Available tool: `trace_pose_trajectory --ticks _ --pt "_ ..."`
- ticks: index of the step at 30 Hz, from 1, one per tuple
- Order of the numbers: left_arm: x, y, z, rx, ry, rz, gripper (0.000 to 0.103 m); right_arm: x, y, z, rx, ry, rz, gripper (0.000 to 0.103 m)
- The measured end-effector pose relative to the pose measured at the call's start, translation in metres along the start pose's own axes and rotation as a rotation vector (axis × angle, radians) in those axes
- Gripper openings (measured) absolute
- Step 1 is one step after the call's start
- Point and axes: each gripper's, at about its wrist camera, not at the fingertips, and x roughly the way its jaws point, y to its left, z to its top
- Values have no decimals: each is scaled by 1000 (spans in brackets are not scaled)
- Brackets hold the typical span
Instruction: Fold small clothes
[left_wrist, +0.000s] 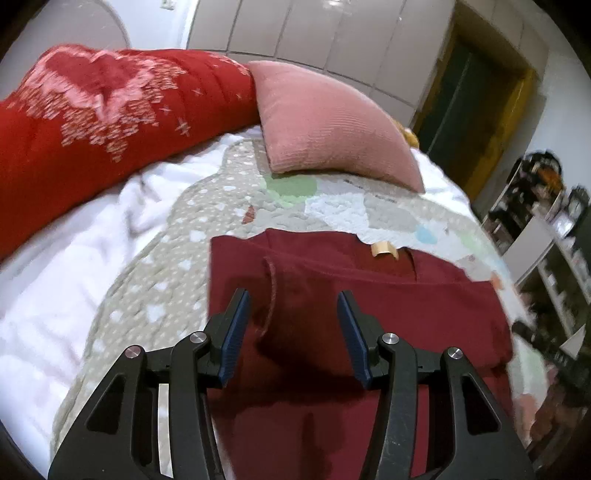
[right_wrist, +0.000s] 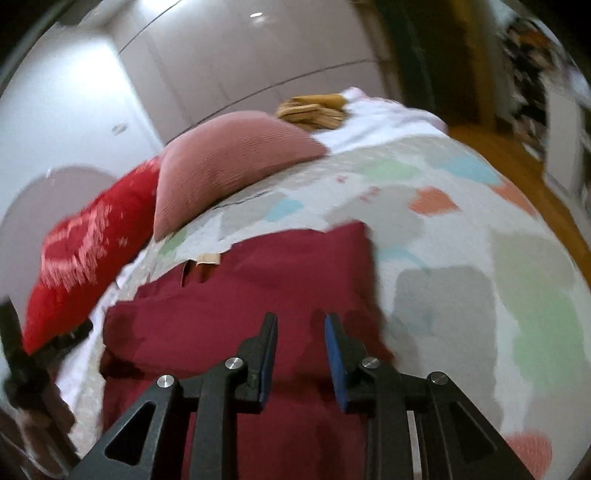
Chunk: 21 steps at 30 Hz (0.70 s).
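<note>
On the bed's patchwork quilt (left_wrist: 155, 295), directly below and ahead of both grippers, lies the dark red garment (left_wrist: 369, 306), already folded at least once into a rough rectangle. Its long axis runs across the left wrist view, from the squared edge at the left toward the far corner at the right, with a neck opening and a tan label (left_wrist: 384, 251) along the far edge. A rounded fold or sleeve edge rises in the cloth just between the left gripper's fingers.

The left gripper (left_wrist: 293, 299) hangs over the garment's left part with its jaws apart; nothing is between the blue pads, and the cloth below looks untouched by them. The right gripper (right_wrist: 301, 321) hovers over the garment's right part, jaws apart by a narrower gap, also empty. Both point steeply down at the cloth, so each is about equally near its own end. The left gripper's black frame shows at the left edge of the right wrist view.

The fabric looks soft, matt and thick, with shallow creases and darker shadowed patches near the near edge. A pink ribbed pillow (left_wrist: 328, 122) and a red patterned cushion (left_wrist: 92, 118) sit well beyond it, clear of the work.

The next fold probably brings 1 end over the other.
</note>
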Motion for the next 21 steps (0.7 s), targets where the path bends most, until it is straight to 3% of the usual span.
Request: trace_pose_trajectory --ticks 4,6,8,11,13,18,21 --pt "45 4 -1 10 101 93 49 47 7 20 -49 48 -86 25" --pt "62 15 -5 -23 139 81 51 67 -2 23 -67 77 -157 25" --pt "62 21 -5 -47 125 60 51 82 -17 23 -74 95 -215 25" --pt "58 19 -5 -33 130 63 51 77 -35 26 16 89 -139 25" --pt "49 18 -6 -19 135 64 51 65 -36 25 30 92 -134 25" --pt "21 19 -17 -21 109 54 52 18 -12 7 -50 67 -114 31" --pt "13 20 -32 -27 124 57 52 24 -3 -8 -129 106 -134 41"
